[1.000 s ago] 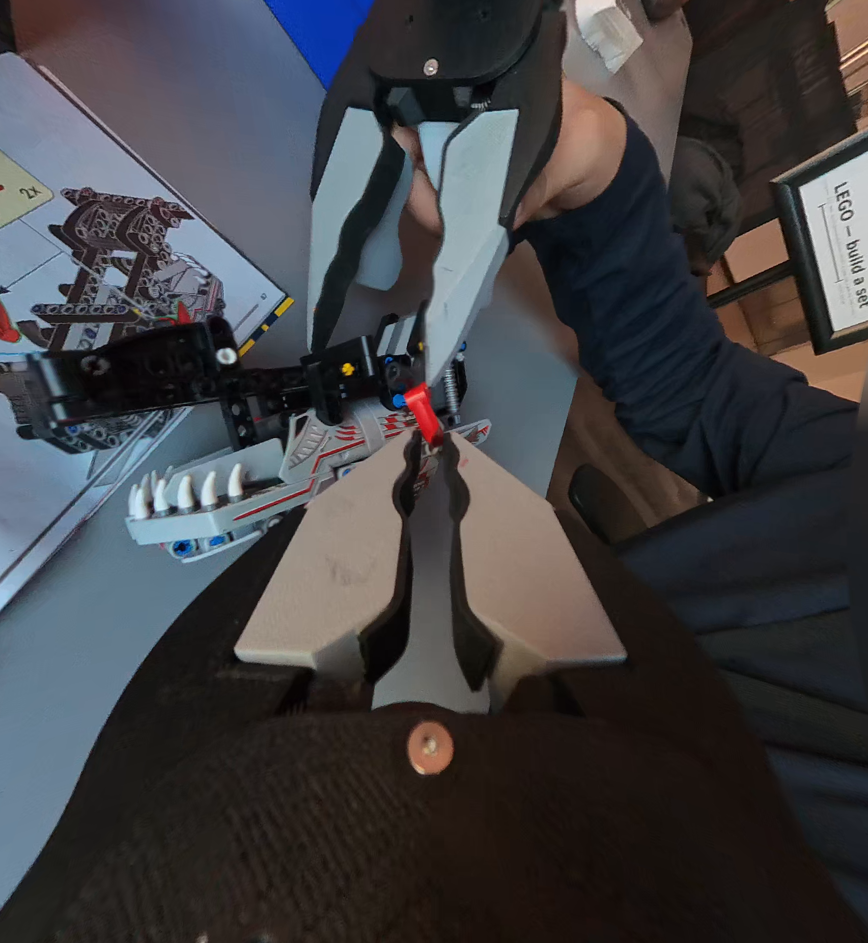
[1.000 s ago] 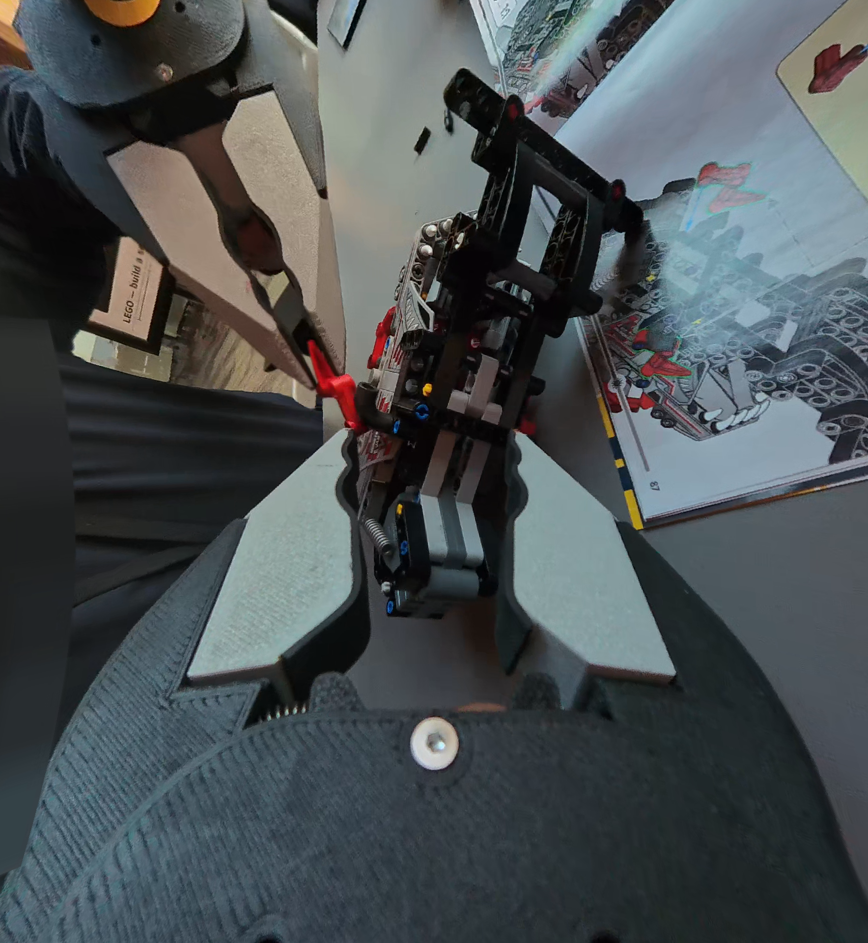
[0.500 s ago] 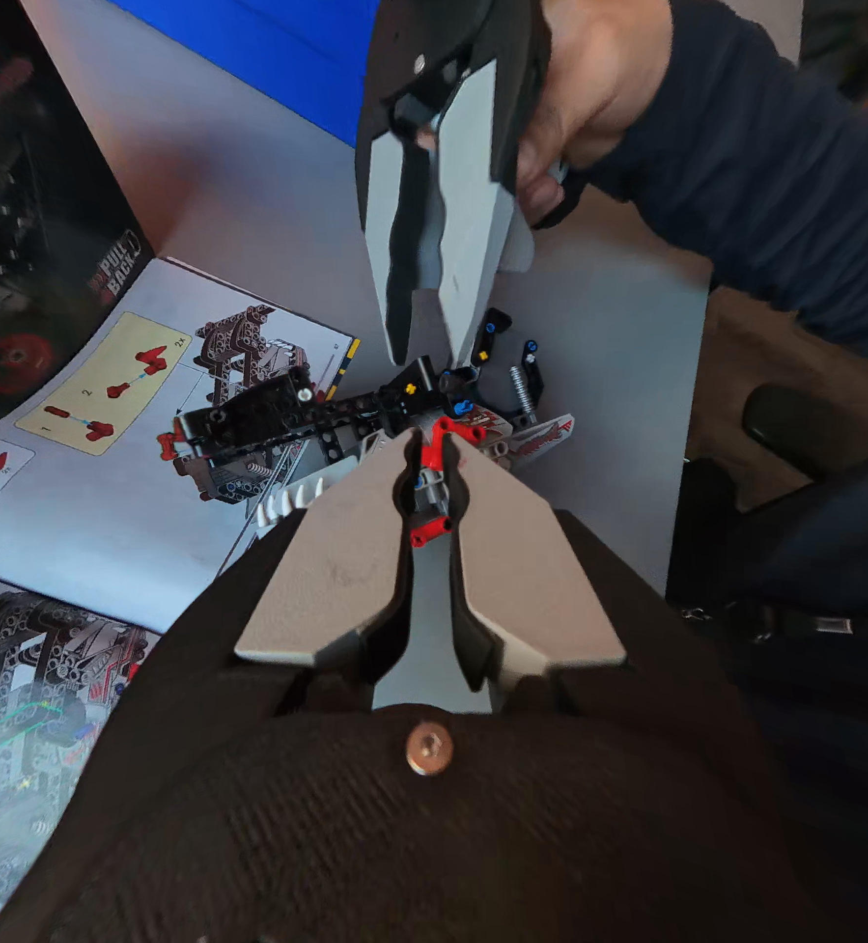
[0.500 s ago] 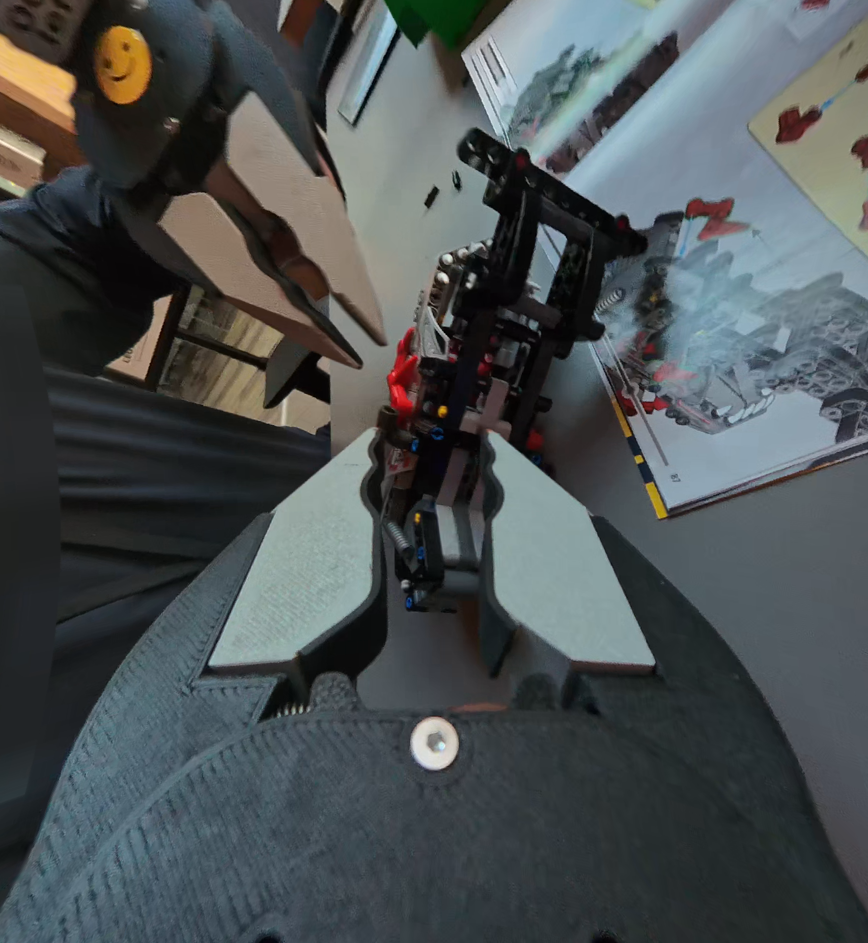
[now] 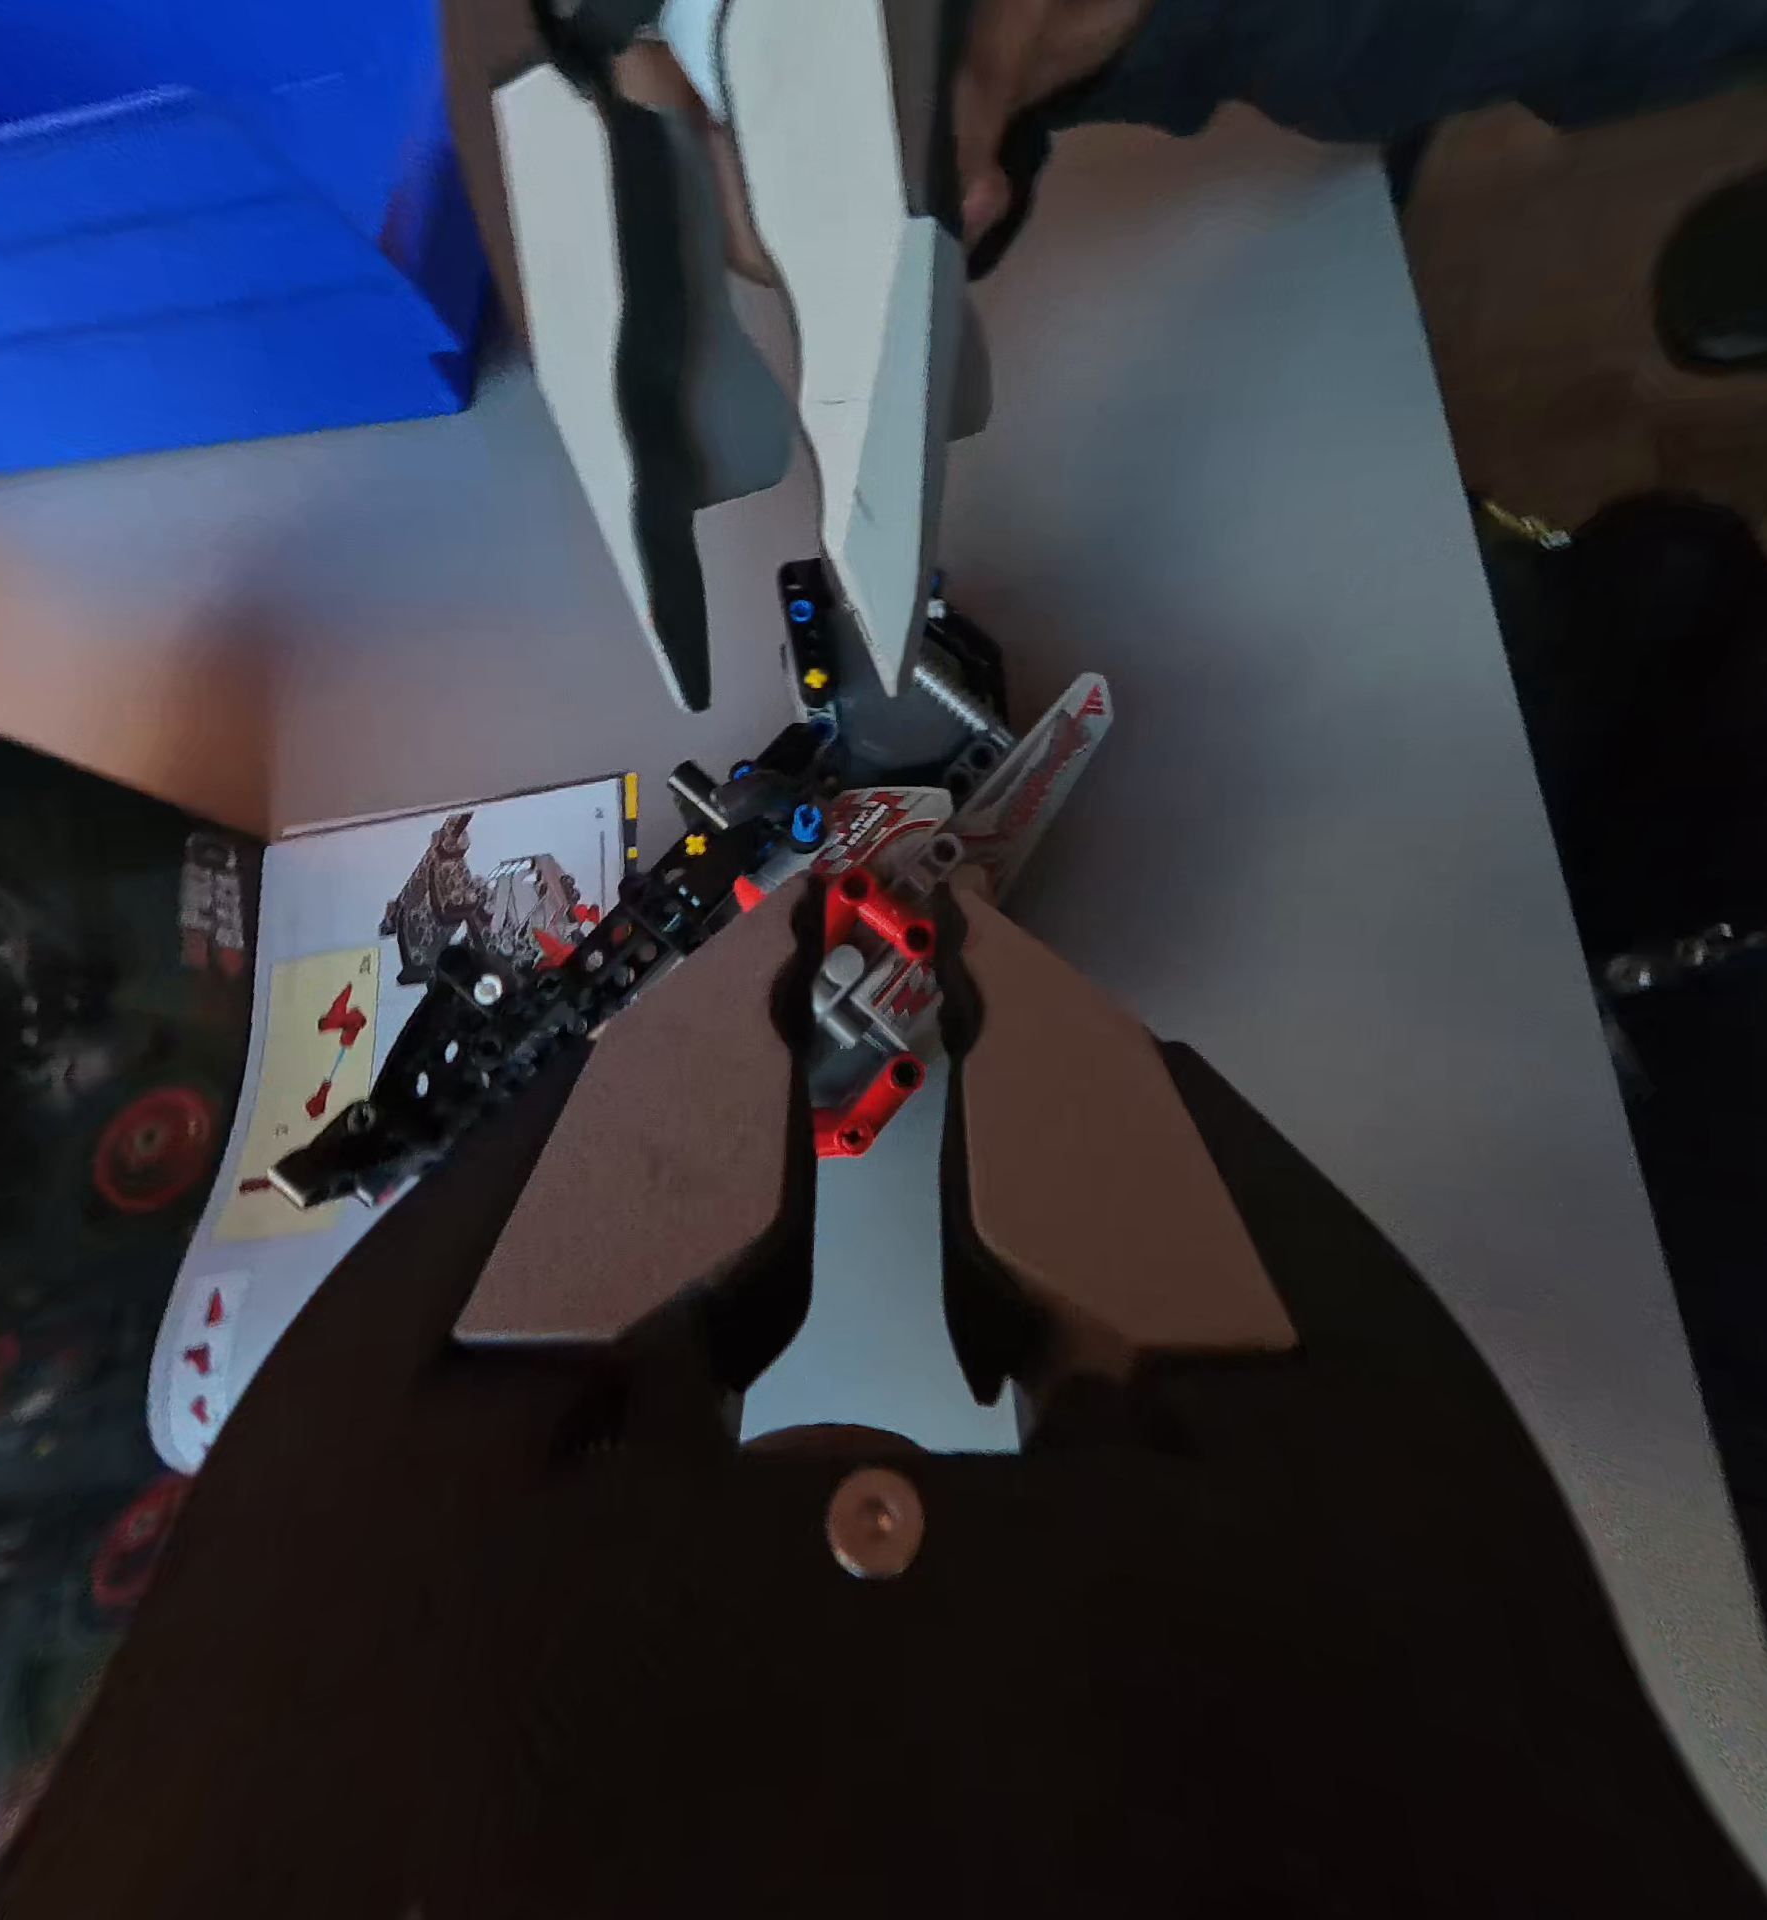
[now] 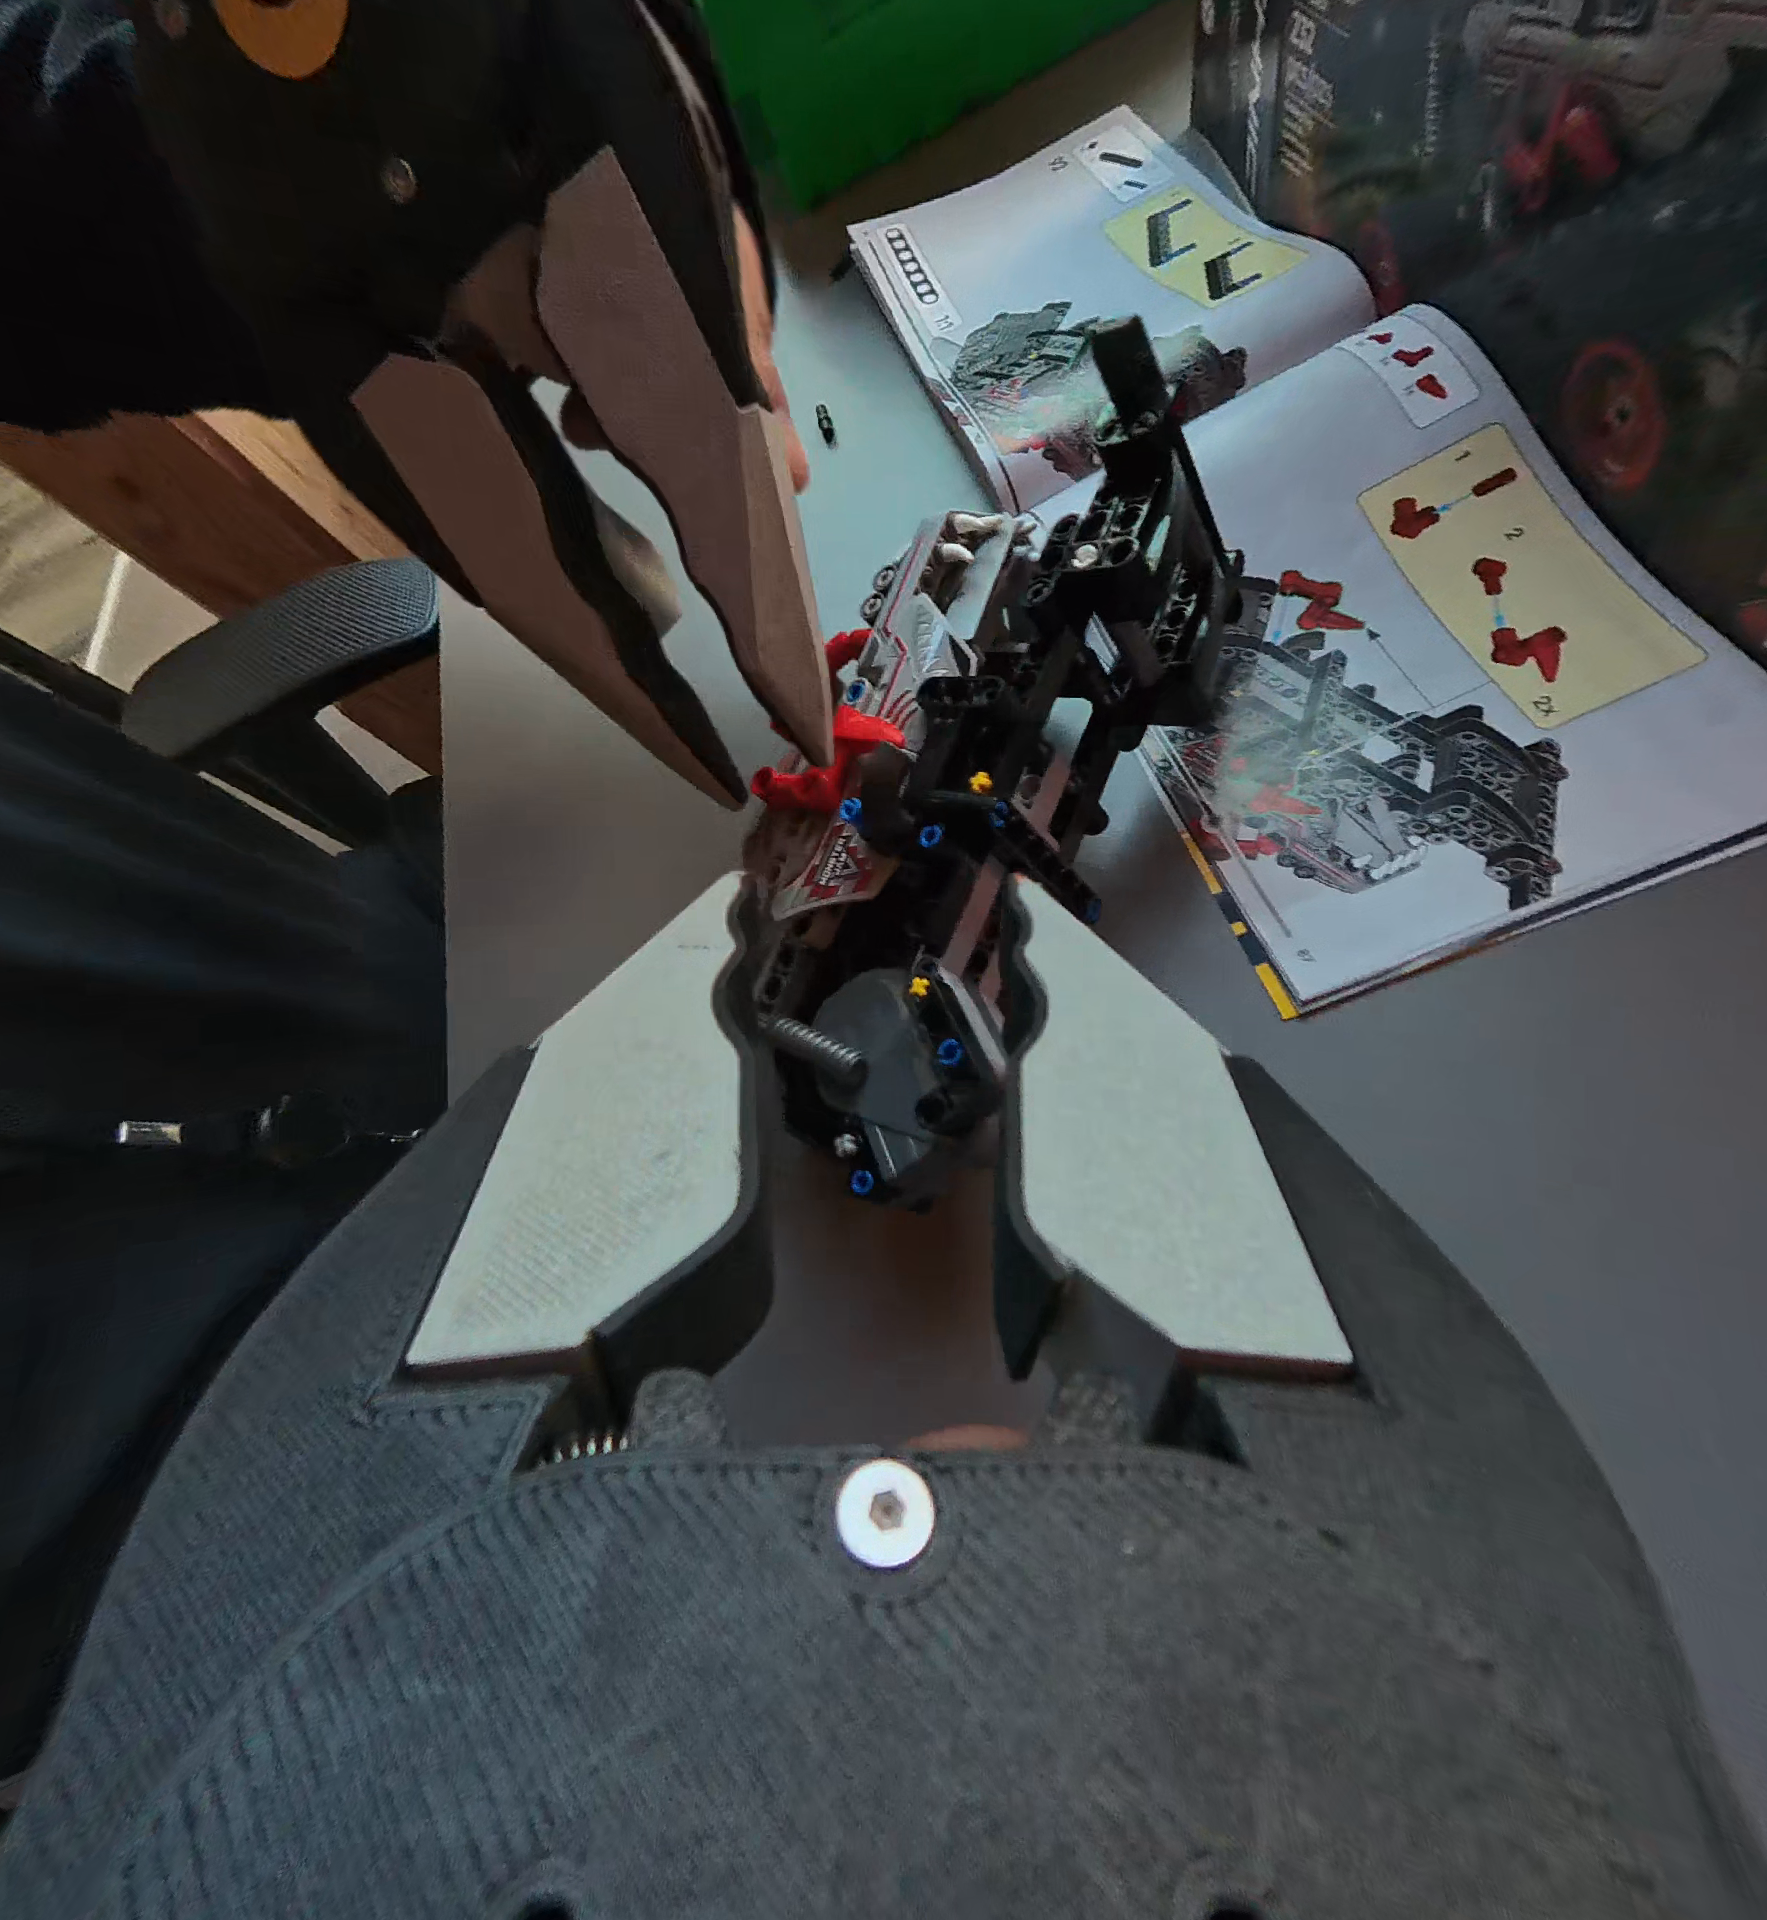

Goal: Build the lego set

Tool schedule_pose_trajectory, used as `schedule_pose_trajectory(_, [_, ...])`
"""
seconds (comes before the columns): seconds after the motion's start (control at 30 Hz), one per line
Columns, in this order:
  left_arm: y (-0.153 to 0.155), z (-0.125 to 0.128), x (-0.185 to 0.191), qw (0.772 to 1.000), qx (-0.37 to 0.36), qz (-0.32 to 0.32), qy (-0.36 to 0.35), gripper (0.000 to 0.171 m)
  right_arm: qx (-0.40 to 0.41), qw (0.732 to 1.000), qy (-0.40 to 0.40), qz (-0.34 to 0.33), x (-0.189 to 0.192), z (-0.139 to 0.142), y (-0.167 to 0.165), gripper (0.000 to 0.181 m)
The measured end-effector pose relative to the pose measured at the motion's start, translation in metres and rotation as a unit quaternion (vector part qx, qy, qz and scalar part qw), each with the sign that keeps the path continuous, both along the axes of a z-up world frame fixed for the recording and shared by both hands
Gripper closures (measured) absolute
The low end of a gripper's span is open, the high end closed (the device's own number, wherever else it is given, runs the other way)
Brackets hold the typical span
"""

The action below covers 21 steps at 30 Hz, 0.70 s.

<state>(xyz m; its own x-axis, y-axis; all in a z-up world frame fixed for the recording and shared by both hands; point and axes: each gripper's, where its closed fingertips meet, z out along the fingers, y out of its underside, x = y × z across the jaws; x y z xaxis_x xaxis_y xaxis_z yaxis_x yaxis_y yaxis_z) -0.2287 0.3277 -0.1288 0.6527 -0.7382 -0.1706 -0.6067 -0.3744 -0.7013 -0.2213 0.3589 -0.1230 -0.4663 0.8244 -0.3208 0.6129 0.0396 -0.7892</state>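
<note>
Clearly, I held the half-built black and grey lego vehicle frame (image 6: 1014,790) above the grey counter (image 6: 1481,1195) with the right hand-held gripper (image 6: 884,966). Its two fingers were pressed on the rear block of the frame, where the dark grey motor housing and the small metal spring sit. I judged this grip was chosen because that end is solid and leaves the side panels free.

The left hand-held gripper (image 5: 877,997) was pinching the red angled lego connector piece (image 5: 863,1023), with a grey pin beside it, against the white and red patterned side panel of the frame. I think the piece was being pushed into its holes, so the two grippers worked against each other.

The open paper instruction booklet (image 6: 1481,623) lay on the counter just behind the model, probably so the step stayed readable. The dark lego box (image 6: 1637,260) stood behind it, and a blue plastic bin (image 5: 162,239) was at the far side. One small black pin (image 6: 825,421) lay apart on the counter.
</note>
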Motion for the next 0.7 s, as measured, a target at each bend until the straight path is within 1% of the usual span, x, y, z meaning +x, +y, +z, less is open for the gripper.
schedule_pose_trajectory(0.07, [-0.002, -0.003, -0.001, 0.999, -0.005, -0.038, 0.026, 0.16, 0.003, 1.0, 0.019, 0.009, 0.0, 0.005, -0.006, 0.139])
schedule_pose_trajectory(0.1, [-0.001, -0.003, -0.002, 0.998, -0.005, -0.048, 0.032, 0.162, 0.008, 1.0, 0.026, 0.014, 0.001, 0.007, -0.01, 0.139])
schedule_pose_trajectory(0.23, [0.002, -0.003, -0.004, 0.998, -0.022, -0.049, 0.028, 0.166, 0.034, 0.998, 0.051, 0.007, 0.002, 0.008, -0.024, 0.137])
schedule_pose_trajectory(0.33, [0.007, -0.003, -0.006, 0.999, -0.037, 0.009, -0.012, 0.166, 0.091, 0.99, 0.096, -0.042, -0.004, 0.004, -0.026, 0.137])
schedule_pose_trajectory(0.43, [0.01, -0.002, -0.006, 0.993, -0.05, 0.078, -0.074, 0.167, 0.166, 0.97, 0.135, -0.118, -0.007, 0.004, -0.013, 0.139])
schedule_pose_trajectory(0.5, [0.011, -0.001, -0.007, 0.99, -0.039, 0.1, -0.088, 0.167, 0.183, 0.964, 0.152, -0.121, -0.004, 0.01, -0.005, 0.137])
schedule_pose_trajectory(0.53, [0.011, -0.001, -0.008, 0.99, -0.03, 0.107, -0.088, 0.167, 0.174, 0.967, 0.149, -0.115, -0.003, 0.012, -0.002, 0.129])
schedule_pose_trajectory(0.6, [0.012, -0.001, -0.009, 0.988, -0.017, 0.124, -0.092, 0.167, 0.136, 0.982, 0.106, -0.078, 0.001, 0.007, -0.001, 0.126])
schedule_pose_trajectory(0.63, [0.012, 0.0, -0.011, 0.987, -0.011, 0.134, -0.092, 0.166, 0.128, 0.985, 0.088, -0.074, 0.0, 0.006, 0.005, 0.125])
schedule_pose_trajectory(0.7, [0.009, 0.003, -0.014, 0.984, 0.004, 0.151, -0.094, 0.163, 0.127, 0.985, 0.081, -0.082, -0.004, 0.007, 0.016, 0.12])
